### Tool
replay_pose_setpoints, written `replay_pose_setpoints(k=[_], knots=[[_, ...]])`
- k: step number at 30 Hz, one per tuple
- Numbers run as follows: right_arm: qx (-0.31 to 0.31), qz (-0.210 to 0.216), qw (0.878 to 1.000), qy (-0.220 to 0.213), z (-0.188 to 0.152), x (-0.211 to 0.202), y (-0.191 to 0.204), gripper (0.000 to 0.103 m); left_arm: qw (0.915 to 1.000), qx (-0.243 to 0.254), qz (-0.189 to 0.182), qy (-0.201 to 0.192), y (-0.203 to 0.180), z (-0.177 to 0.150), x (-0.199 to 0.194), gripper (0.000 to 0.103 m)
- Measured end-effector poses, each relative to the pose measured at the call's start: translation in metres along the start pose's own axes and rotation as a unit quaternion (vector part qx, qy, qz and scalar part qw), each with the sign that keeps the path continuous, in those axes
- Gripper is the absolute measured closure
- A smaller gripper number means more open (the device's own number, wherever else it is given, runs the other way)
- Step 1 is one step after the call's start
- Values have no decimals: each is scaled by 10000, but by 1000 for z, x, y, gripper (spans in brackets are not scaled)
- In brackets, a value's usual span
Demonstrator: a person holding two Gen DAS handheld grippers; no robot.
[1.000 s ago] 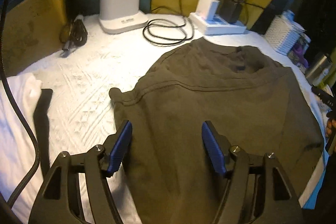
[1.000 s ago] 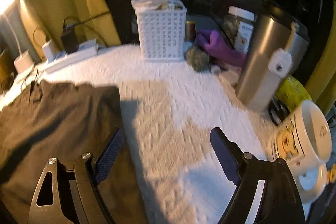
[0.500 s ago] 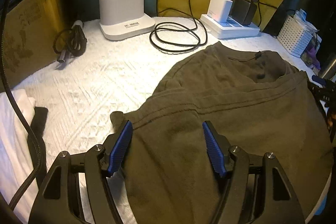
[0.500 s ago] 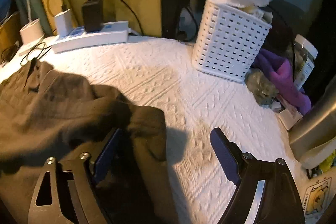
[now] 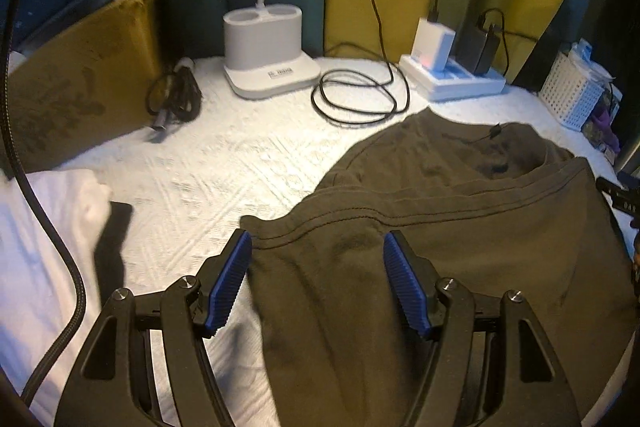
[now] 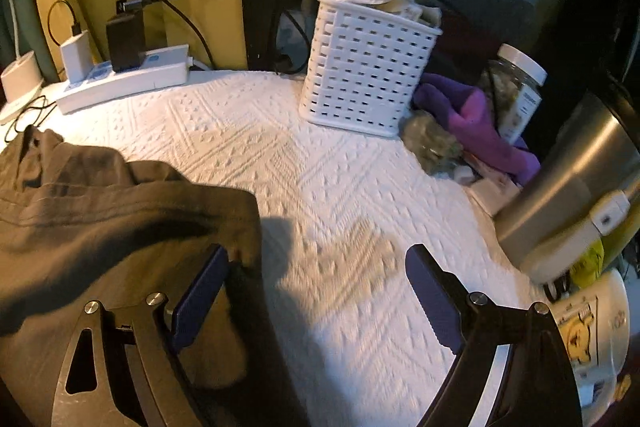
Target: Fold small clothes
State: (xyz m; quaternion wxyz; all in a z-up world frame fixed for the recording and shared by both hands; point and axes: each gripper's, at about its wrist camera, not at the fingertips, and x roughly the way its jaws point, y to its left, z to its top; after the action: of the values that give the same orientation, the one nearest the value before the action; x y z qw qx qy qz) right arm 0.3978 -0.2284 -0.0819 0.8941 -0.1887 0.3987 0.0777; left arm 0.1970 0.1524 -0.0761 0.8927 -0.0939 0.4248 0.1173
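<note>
An olive-brown shirt (image 5: 460,227) lies on the white textured cloth (image 5: 224,163), its near part folded over toward the collar. My left gripper (image 5: 318,267) is open and empty, straddling the folded hem's left corner. The shirt also shows in the right wrist view (image 6: 100,211) at the left. My right gripper (image 6: 316,275) is open and empty; its left finger (image 6: 200,295) is at the shirt's right corner, its right finger over bare cloth.
A white lamp base (image 5: 268,63), coiled black cable (image 5: 356,99) and power strip (image 5: 452,79) stand at the back. A white basket (image 6: 368,63), purple cloth (image 6: 476,123), jar (image 6: 516,91), steel flask (image 6: 568,187) and mug (image 6: 588,327) crowd the right. White garment (image 5: 36,251) lies left.
Both grippers have moved forward, away from the near edge, and the shirt's near part now lies folded toward the collar. Both grippers stay open.
</note>
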Motion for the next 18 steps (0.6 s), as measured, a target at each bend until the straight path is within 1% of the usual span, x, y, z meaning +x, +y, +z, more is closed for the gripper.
replay_pose_setpoints(k=[4,10,16,18], knots=[[185,96,9998,-71,-13,-22,-7,13,9998,-29,-102,-140,-2,-4,-17,34],[296,140,9993,-188,-37,-59,-11,13,9986,0,-448,-274,-17,-17,-40,34],[497,169,9983,-243,-77,-98,-19,13,9965,146,-791,-223,-38,-38,-53,34],[544,156,9981,-241,-90,-108,-21,13,9959,185,-854,-243,-43,-44,-58,34]])
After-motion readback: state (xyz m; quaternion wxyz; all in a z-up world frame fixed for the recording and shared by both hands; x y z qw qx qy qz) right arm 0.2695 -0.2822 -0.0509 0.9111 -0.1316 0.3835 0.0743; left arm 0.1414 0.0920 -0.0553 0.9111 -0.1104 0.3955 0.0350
